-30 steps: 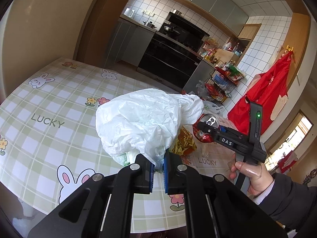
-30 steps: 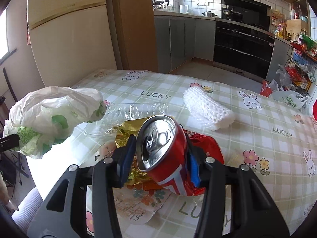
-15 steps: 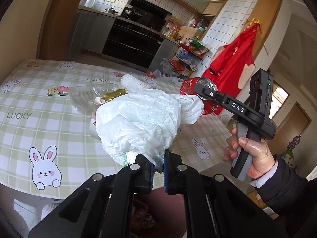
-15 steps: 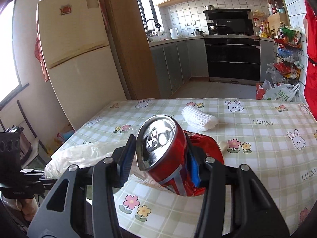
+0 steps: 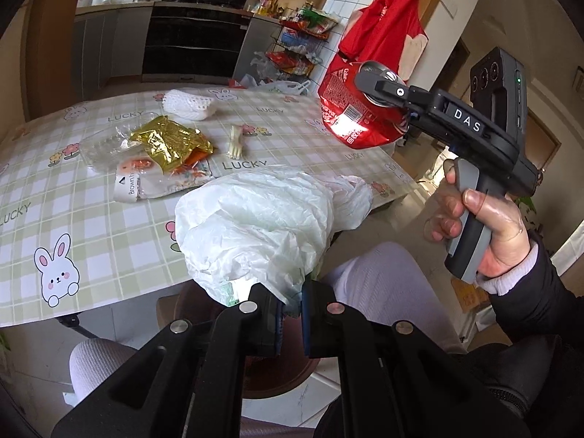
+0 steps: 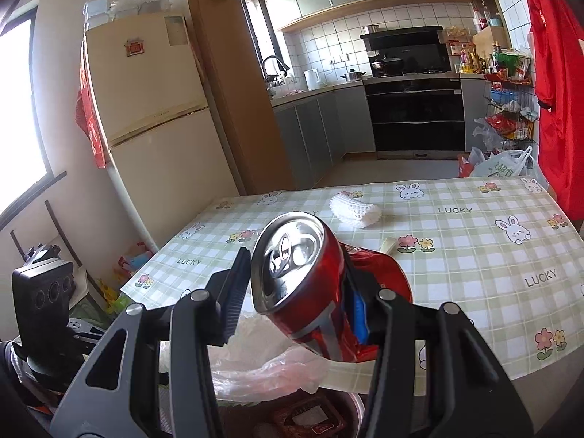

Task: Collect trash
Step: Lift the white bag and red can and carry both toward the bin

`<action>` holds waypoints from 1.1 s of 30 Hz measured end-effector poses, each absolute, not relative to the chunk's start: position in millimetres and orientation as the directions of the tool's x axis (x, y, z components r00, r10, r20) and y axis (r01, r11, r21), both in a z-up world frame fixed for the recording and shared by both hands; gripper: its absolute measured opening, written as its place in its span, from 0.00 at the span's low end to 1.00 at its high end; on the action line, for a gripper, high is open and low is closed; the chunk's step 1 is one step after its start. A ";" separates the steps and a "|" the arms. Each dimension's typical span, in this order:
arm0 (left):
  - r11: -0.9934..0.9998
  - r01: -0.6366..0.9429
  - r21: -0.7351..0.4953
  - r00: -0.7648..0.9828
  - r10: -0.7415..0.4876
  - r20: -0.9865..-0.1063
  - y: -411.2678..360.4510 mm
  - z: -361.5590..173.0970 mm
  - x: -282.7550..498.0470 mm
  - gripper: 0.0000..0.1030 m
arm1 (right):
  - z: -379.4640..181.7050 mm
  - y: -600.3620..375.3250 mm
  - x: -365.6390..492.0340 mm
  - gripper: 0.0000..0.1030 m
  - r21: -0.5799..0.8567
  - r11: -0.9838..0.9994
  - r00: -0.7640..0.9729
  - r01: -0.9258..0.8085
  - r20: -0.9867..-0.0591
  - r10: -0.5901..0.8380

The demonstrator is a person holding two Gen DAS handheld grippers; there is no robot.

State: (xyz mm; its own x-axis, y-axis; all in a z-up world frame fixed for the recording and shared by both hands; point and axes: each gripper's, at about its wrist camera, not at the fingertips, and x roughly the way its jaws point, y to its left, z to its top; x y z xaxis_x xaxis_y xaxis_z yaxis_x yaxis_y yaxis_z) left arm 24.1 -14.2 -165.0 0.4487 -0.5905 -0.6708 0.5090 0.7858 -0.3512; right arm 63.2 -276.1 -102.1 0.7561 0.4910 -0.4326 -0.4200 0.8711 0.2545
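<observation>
Both wrist views close, downward; share checked table (image 5: 91, 219).

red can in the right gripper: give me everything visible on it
The red can is a shiny metal drinks can with a silver top, pull tab still attached, mouth opened. Its side carries small white print and a barcode, and the body looks dented. It hangs tilted, top toward the wrist camera, clamped across its body by the right gripper, lifted off the table. A crumpled red wrapper sits pinched beside it; nothing else touches it.
</observation>
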 end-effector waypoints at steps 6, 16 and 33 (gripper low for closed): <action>0.772 0.516 -0.370 0.369 -0.590 -0.718 -28.6 -177.8 23.5 0.08 | -101.8 -283.8 51.5 0.47 0.257 0.871 0.763 -0.418 -0.421 0.491; 0.765 0.500 -0.407 0.262 -0.581 -0.770 -42.3 -210.1 40.3 0.12 | -119.4 -285.2 70.0 0.47 0.302 0.860 0.740 -0.411 -0.442 0.508; 0.750 0.519 -0.411 0.166 -0.560 -0.812 -43.3 -231.2 37.2 0.15 | -132.4 -279.1 77.5 0.47 0.312 0.855 0.719 -0.414 -0.464 0.517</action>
